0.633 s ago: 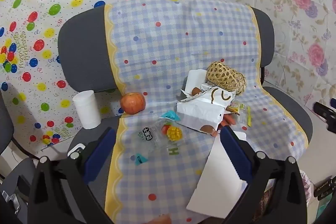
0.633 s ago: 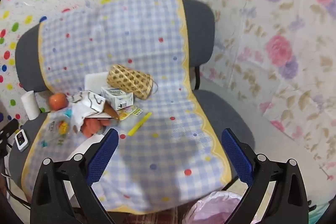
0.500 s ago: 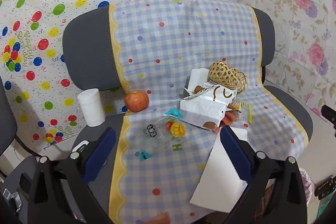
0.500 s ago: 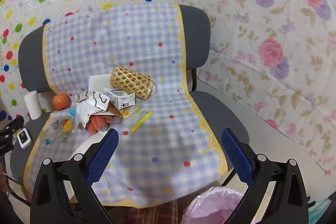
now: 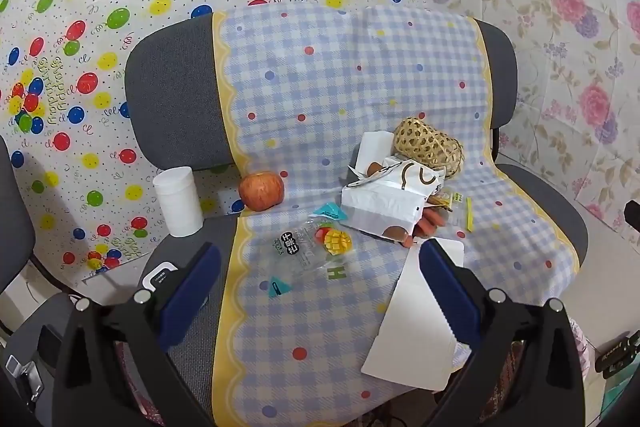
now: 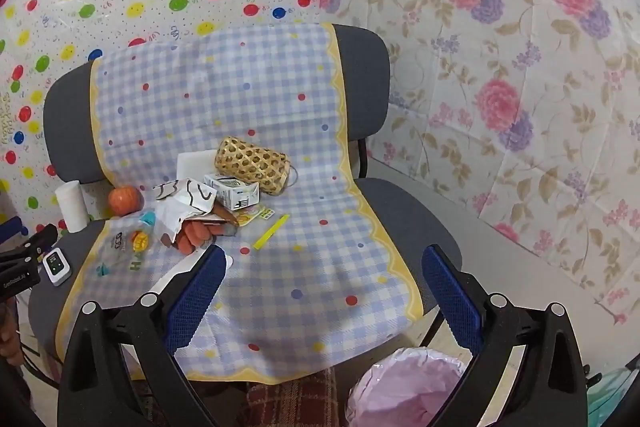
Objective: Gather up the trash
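Left tongs (image 5: 320, 279) spread wide, nothing between the blue pads, hanging over the chair's front edge. Right tongs (image 6: 324, 283) just as wide and just as empty, above the checkered cloth (image 6: 280, 287). Right below them, at the chair's foot, the pink-lined bin (image 6: 404, 387) gapes. Further out, the trash sits mid-seat: a clear snack wrapper (image 5: 312, 247) nearest the left tongs, a crumpled white bag (image 5: 388, 199) lying over orange sausages (image 6: 192, 235), a small carton (image 6: 234, 191), a yellow strip (image 6: 272, 231). Behind them a woven basket (image 6: 252, 165) on its side; an apple (image 5: 261, 191) at the cloth's left edge.
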